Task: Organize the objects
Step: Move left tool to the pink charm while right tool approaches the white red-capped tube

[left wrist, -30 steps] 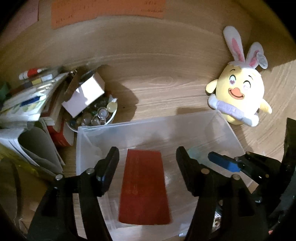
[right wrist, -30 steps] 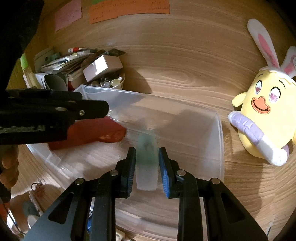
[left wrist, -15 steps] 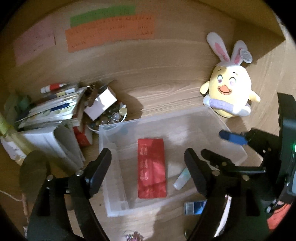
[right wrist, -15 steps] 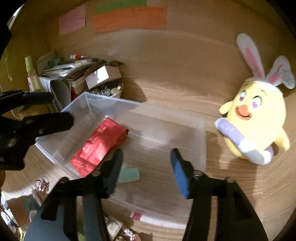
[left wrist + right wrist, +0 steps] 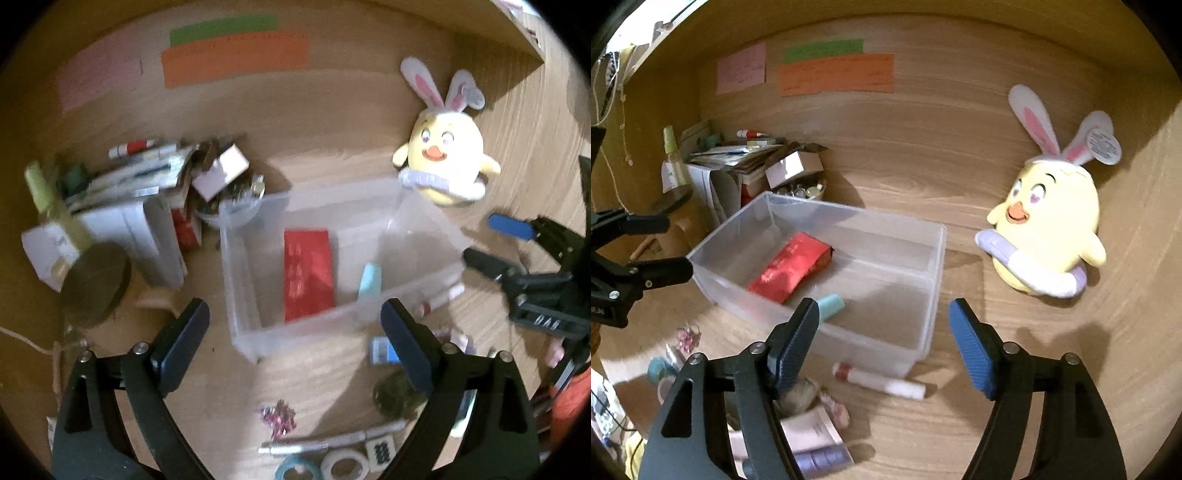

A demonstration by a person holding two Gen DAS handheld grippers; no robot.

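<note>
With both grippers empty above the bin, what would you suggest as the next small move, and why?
Probably lower the right gripper toward the white marker lying on the desk just in front of the clear bin. Both grippers' jaws have just been opening with nothing between them, the red packet and teal tube already lie inside, and the marker is the nearest loose thing.

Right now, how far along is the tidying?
Done: red packet and teal tube lie in the bin. In hand: nothing; both claws just opened, empty. Left: marker, tape rolls and other bits on the desk.
</note>
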